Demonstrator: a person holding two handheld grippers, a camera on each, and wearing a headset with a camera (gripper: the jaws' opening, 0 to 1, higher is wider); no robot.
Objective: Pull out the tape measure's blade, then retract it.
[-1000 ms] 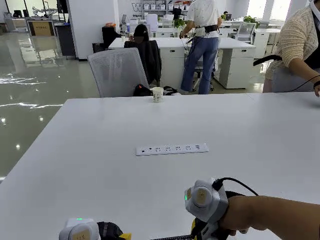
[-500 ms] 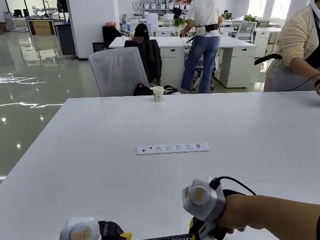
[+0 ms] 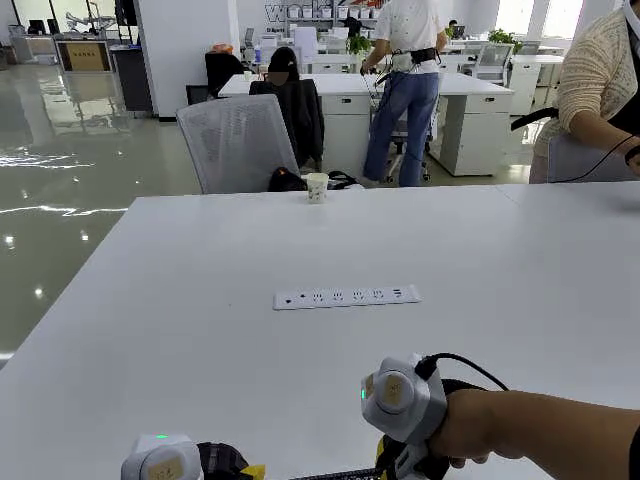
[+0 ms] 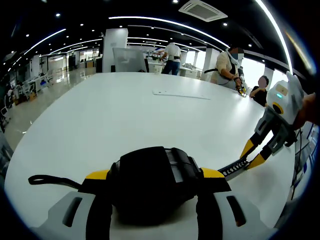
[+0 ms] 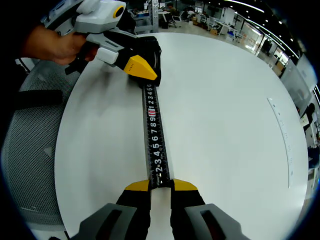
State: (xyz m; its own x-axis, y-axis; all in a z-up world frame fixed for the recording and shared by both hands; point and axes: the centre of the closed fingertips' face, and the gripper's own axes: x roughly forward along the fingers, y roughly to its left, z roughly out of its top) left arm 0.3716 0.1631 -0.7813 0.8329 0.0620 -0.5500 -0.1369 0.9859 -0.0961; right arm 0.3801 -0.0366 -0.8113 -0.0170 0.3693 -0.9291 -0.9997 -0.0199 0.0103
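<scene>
A black tape measure case sits on the white table with my left gripper shut on it, a yellow-tipped jaw on each side. Its blade lies pulled out flat along the table, numbers up, to my right gripper, which is shut on the blade's end. The right gripper view has the left gripper holding the case at the far end. In the head view both grippers sit at the bottom edge, left gripper and right gripper, with the blade between them.
A white power strip lies mid-table. A paper cup stands at the far edge, with a grey mesh chair behind it. A person's arm reaches in at the far right. People stand at the desks beyond.
My right gripper has edged a little to the left, toward the left gripper, still holding the blade. The left gripper and case stay put.
</scene>
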